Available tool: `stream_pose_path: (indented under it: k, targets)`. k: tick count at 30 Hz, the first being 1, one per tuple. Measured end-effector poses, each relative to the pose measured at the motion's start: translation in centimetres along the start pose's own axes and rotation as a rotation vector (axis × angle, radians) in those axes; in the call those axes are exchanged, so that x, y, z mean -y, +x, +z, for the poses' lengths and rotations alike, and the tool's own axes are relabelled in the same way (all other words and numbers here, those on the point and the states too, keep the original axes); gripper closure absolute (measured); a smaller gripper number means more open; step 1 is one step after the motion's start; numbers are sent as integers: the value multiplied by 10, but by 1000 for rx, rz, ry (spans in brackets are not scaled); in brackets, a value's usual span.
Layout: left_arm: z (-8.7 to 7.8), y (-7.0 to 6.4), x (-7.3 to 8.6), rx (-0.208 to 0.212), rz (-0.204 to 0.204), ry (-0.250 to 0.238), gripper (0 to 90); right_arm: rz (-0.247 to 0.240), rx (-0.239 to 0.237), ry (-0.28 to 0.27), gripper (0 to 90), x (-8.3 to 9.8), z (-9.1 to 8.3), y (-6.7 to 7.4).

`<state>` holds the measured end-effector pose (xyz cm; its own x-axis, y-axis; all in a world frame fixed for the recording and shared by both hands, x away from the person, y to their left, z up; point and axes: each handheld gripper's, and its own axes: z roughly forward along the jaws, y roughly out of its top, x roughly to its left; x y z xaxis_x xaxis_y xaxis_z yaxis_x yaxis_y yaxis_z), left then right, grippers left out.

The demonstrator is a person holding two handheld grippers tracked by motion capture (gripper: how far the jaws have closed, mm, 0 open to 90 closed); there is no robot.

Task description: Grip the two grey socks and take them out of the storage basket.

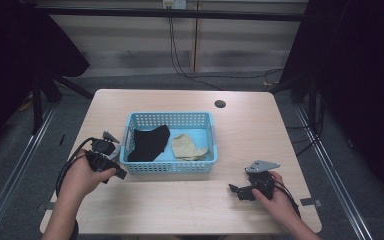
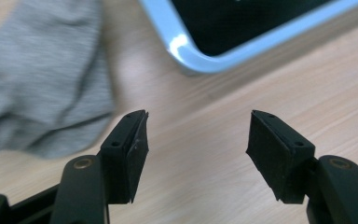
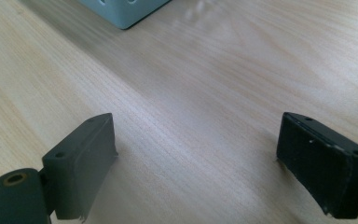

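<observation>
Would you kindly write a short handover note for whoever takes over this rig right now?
Left gripper: jaws open, nothing between them, low over the table by the basket's near left corner.
Right gripper: jaws open, empty, over bare table.
Blue basket holds a black cloth and a beige sock.
Grey sock lies on the table beside the left gripper, outside the basket.
Left, probably: grip the grey sock and place it in the basket.

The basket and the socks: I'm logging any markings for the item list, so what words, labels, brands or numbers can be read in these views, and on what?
None can be read.
Blue basket: no label visible.
Black sock, beige sock and grey sock: no print visible.
Left gripper and right gripper: no markings visible.
Small fixture on the far wall: too small to read.
</observation>
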<state>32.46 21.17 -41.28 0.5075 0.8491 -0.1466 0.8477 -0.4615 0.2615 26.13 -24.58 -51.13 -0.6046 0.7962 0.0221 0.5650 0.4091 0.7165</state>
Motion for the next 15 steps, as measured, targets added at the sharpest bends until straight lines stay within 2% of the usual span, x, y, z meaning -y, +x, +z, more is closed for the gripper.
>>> stream_pose_path:
  k: [2, 9, 11, 15]
  targets:
    - [7, -7, 3, 20, 19, -7, 377, 0, 0, 0, 111, 0, 0, 0]
    - [28, -24, 9, 63, 45, -36, 371, 0, 0, 0, 111, 0, 0, 0]
    - [32, -27, 9, 55, 57, -16, 350, 0, 0, 0, 111, 0, 0, 0]
    - [40, -33, 11, 67, 66, -25, 339, -2, 0, -1, 111, 0, 0, 0]
